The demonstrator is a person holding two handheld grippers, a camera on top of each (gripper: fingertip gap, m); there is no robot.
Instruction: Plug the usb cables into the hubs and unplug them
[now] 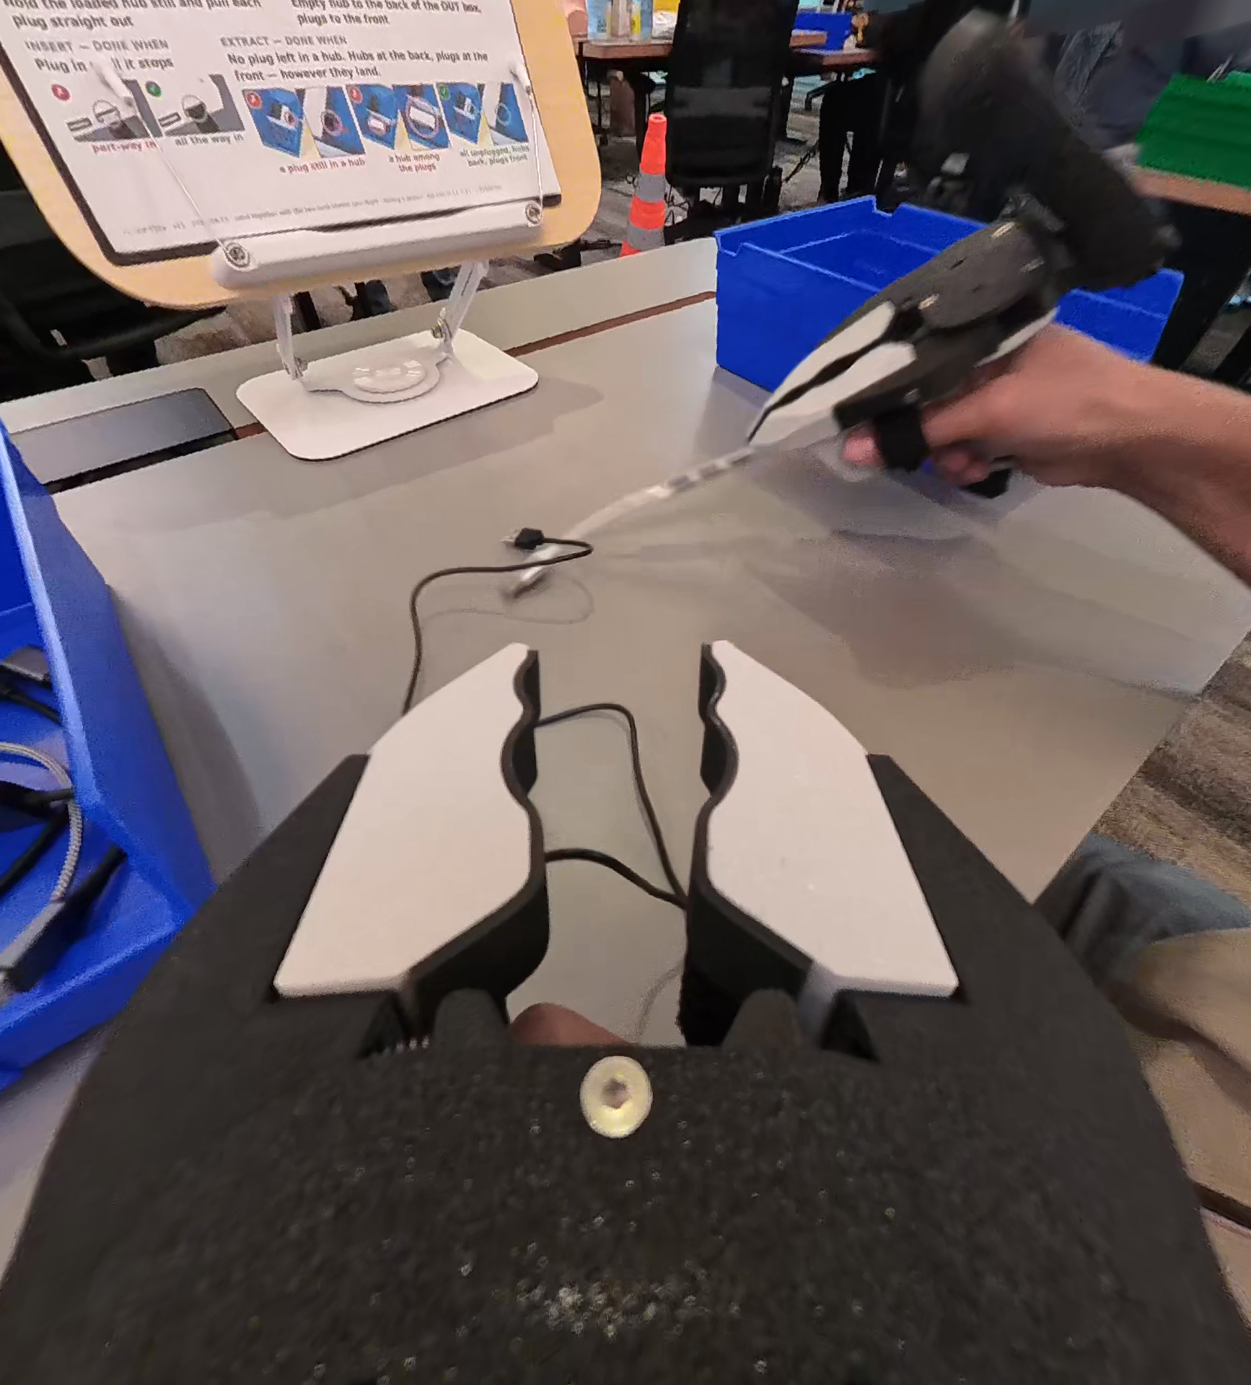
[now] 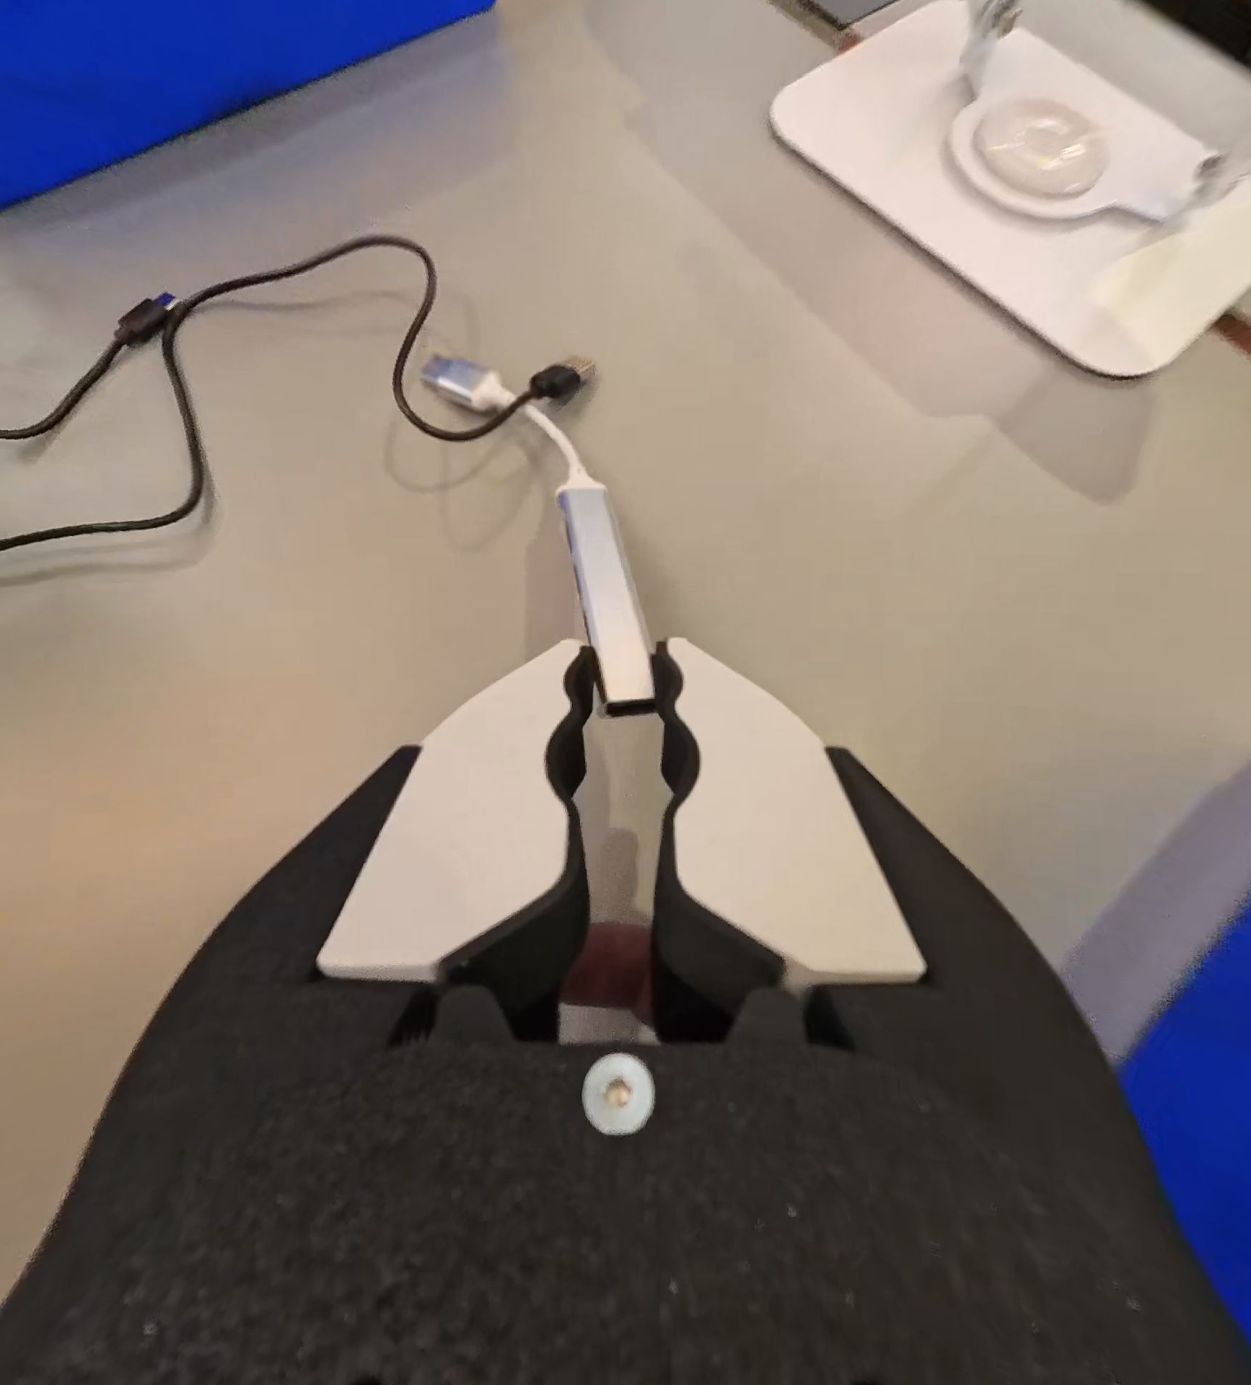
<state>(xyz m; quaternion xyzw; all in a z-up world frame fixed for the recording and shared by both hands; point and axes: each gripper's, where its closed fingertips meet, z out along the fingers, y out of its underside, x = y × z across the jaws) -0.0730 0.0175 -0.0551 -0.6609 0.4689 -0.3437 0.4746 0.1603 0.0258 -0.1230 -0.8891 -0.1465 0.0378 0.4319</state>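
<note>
Nearest, the right gripper (image 2: 624,678) has its fingers pinched on the near end of a slim silver hub (image 2: 607,599), whose short white lead (image 2: 555,442) runs out to a silver plug (image 2: 450,378) on the grey table (image 2: 832,562). Beyond it, a black usb cable (image 2: 180,420) loops across the table, one plug (image 2: 566,375) beside the silver one and its far run cut off at the edge. Meanwhile the left gripper (image 1: 616,659) hangs with fingers wide and empty over that cable, the hub there only a blur, and cables in the blue bin (image 1: 83,674) are half hidden.
</note>
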